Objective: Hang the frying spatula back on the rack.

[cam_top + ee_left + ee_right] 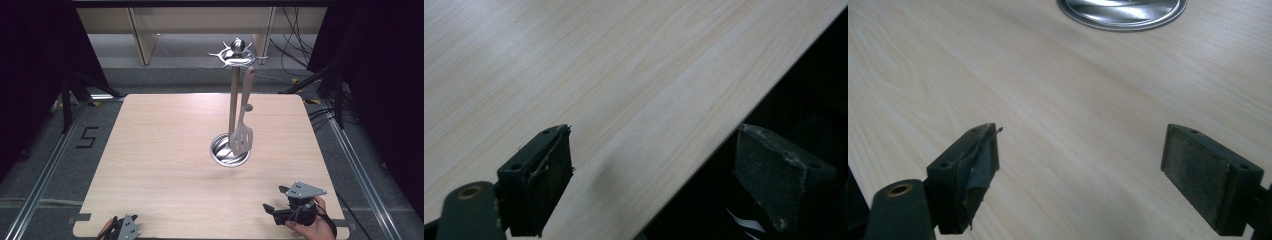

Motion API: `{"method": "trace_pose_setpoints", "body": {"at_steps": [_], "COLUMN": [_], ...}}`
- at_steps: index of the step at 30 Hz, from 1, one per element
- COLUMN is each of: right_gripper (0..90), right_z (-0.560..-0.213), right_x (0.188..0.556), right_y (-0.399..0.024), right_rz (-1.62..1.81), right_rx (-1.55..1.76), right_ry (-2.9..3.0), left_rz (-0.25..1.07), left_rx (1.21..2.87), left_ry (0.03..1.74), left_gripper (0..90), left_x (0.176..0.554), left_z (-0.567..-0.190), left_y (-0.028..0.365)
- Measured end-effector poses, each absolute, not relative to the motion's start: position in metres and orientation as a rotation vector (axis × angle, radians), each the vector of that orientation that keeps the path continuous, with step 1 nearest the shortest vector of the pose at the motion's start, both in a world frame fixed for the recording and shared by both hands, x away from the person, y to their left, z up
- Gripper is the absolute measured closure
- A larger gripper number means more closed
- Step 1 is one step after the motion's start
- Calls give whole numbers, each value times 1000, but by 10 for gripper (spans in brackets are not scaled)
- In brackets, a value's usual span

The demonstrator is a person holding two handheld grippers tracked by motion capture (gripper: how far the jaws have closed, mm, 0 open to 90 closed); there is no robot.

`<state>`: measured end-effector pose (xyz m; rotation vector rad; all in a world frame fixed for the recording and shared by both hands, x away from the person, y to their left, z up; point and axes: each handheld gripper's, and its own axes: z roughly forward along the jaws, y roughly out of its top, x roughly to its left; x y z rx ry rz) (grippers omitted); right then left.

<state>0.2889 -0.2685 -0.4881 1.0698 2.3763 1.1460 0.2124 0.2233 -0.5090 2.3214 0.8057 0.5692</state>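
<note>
Right hand-held gripper (272,209) over pale wood table (165,165); grey floor (45,150) w/ cables.

Your slotted spatula (242,131) hangs from the metal rack (233,100) mid-table (150,165). Your right hand-held gripper (274,202) sits near the front edge, jaws apart, empty; left hand-held gripper (120,229) at front-left corner.

A rack (233,100) stands on the table (165,165), right of its middle. A spatula (242,131) hangs on the rack's right side, over its base (222,152). Both grippers sit well in front of the rack: the right gripper (272,210) to the right, the left gripper (117,227) far to the left.
</note>
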Motion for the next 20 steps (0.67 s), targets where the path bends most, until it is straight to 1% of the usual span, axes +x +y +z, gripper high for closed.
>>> {"method": "trace_pose_setpoints", "body": {"at_steps": [11,20], "right_gripper": [164,165], "right_z": [-490,-493], "right_x": [279,281], "right_y": [-270,-272], "right_rz": [1143,1142], "right_rx": [1057,1059], "right_ry": [2382,2395], "left_rz": [576,570], "left_rx": [2325,2316], "left_ry": [806,817], "left_gripper": [150,150], "left_x": [213,212], "left_z": [-509,-510], "left_y": [223,223]}}
